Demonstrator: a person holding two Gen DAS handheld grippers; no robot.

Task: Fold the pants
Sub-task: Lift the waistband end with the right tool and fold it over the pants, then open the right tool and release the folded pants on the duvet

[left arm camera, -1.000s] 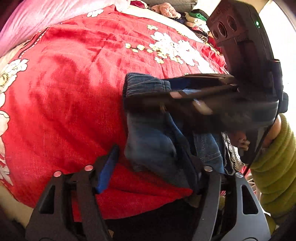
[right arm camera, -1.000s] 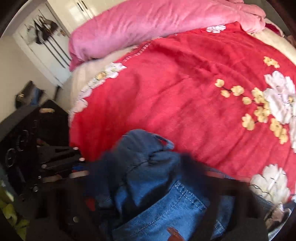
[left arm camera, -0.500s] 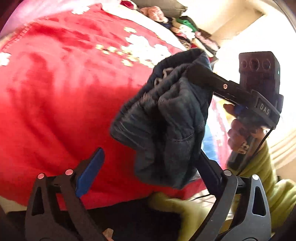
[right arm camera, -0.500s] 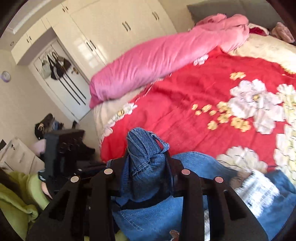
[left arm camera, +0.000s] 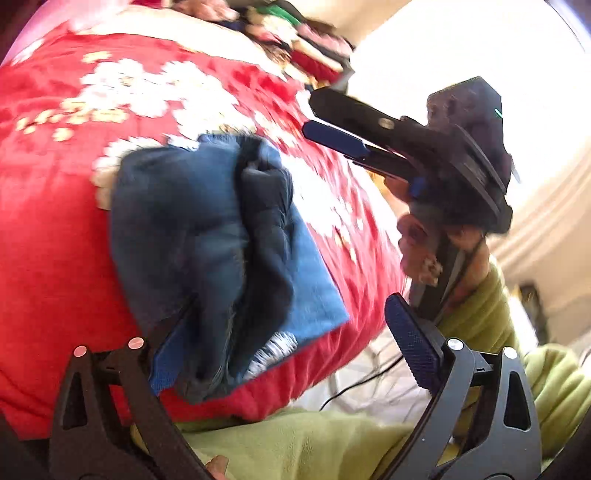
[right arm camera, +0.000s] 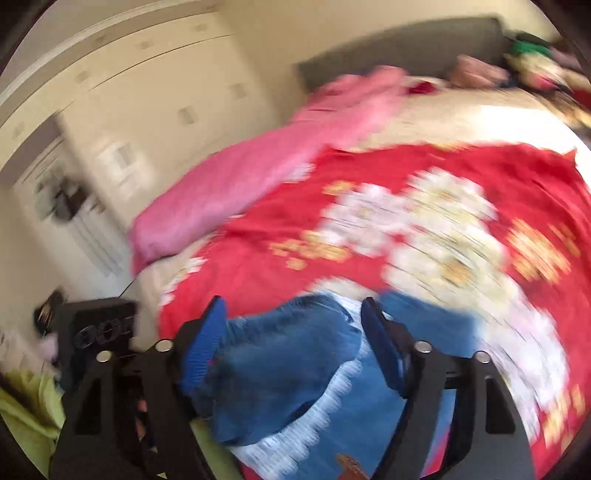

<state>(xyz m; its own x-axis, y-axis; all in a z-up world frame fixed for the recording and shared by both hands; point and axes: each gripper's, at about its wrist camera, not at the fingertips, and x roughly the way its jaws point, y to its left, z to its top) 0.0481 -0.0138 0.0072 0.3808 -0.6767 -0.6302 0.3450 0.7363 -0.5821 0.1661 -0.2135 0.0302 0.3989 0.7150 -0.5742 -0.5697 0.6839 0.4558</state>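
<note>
The blue denim pants [left arm camera: 207, 236] lie bunched in a thick folded bundle near the front edge of the red flowered bedspread [left arm camera: 51, 229]. My left gripper [left arm camera: 291, 347] is open, its left finger against the bundle's lower edge. The right gripper [left arm camera: 332, 122] shows in the left wrist view, above and right of the pants, apart from them. In the right wrist view, blurred, the pants [right arm camera: 288, 369] lie between the fingers of my right gripper [right arm camera: 295, 339], which is open and holds nothing.
A pink quilt [right arm camera: 236, 177] lies along the far side of the bed. White wardrobes [right arm camera: 122, 122] stand behind it. Piled clothes [left arm camera: 295, 33] sit at the bed's far end. My green sleeves [left arm camera: 517, 332] are at the bed's near edge.
The right gripper has let go of the pants and pulled back. The bundle has dropped onto the bedspread. Both views have swung to the right.
</note>
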